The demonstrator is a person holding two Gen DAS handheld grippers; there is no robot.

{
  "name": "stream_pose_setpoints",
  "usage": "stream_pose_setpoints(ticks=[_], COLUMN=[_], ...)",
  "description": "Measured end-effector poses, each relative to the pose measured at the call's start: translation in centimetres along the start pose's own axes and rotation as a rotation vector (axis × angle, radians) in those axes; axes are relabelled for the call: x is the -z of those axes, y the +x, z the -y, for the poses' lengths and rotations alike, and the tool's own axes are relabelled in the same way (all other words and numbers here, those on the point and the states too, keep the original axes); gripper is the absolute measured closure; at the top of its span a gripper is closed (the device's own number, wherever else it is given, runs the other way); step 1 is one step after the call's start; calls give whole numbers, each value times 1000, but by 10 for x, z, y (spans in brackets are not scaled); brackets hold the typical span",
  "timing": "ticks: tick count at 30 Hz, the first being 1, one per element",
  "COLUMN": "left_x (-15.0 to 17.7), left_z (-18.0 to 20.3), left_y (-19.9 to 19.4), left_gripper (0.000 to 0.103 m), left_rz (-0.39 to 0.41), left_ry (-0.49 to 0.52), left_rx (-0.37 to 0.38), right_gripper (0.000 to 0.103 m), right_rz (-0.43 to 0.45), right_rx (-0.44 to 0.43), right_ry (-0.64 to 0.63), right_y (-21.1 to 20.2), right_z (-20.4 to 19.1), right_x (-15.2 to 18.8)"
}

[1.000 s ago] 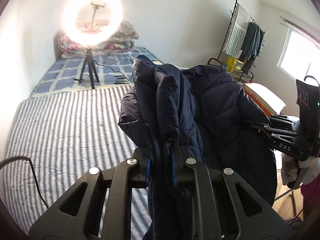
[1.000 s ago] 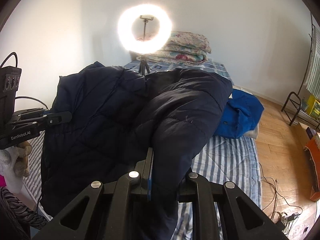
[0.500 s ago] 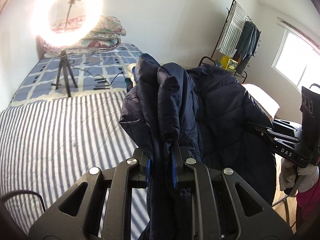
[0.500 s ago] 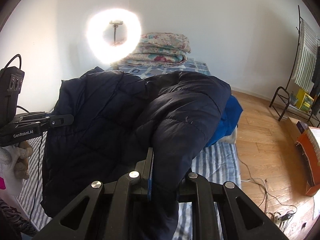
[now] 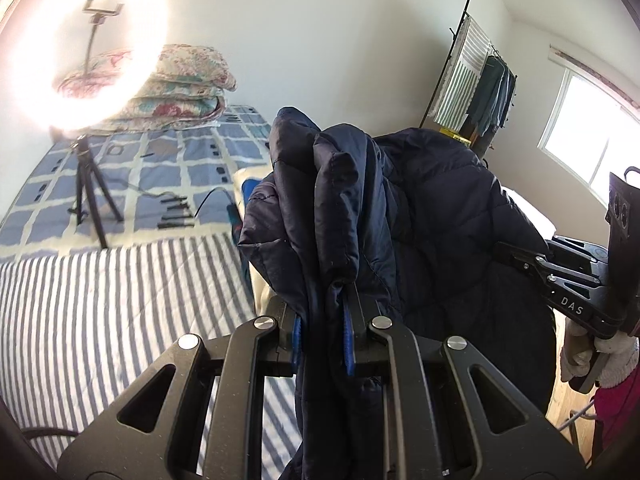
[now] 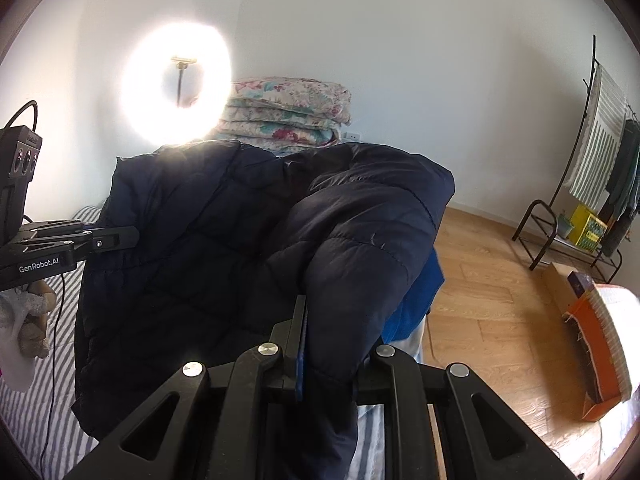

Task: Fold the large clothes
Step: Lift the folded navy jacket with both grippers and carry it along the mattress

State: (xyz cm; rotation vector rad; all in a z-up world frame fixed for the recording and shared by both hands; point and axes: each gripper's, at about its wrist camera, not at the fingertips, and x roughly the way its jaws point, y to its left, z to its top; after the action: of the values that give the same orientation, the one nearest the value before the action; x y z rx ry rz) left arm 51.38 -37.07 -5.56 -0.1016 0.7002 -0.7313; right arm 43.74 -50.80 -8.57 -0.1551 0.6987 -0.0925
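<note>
On the left, the ring light (image 5: 86, 46) glares on its tripod above the striped bed (image 5: 100, 312). The left claw (image 5: 322, 320) is pinching a bunched fold of the navy puffer jacket (image 5: 420, 216), which hangs lifted above the bed between both claws. On the right, the right claw (image 6: 332, 344) is clamped on another thick quilted edge of the jacket, a blue garment (image 6: 420, 300) showing just behind it.
</note>
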Motion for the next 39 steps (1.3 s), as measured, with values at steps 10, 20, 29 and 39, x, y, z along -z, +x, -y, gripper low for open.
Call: stream_pose_setpoints(ticks=[10, 20, 29, 39], left_x=[-68, -96, -90, -79], left_z=[-28, -55, -101, -122], left_y=[67, 127, 184, 212], left_gripper=[90, 90, 90, 90], left_rz=[19, 11, -30, -39], left_ry=[-52, -92, -204, -239], left_rx=[61, 87, 147, 144], right_gripper=[90, 90, 90, 90], right_rz=[30, 0, -49, -99], right_rx=[38, 48, 2, -33], right_ry=[23, 18, 37, 47], right_y=[55, 127, 188, 228], right_z=[34, 55, 73, 93], right_x=[-55, -73, -74, -59])
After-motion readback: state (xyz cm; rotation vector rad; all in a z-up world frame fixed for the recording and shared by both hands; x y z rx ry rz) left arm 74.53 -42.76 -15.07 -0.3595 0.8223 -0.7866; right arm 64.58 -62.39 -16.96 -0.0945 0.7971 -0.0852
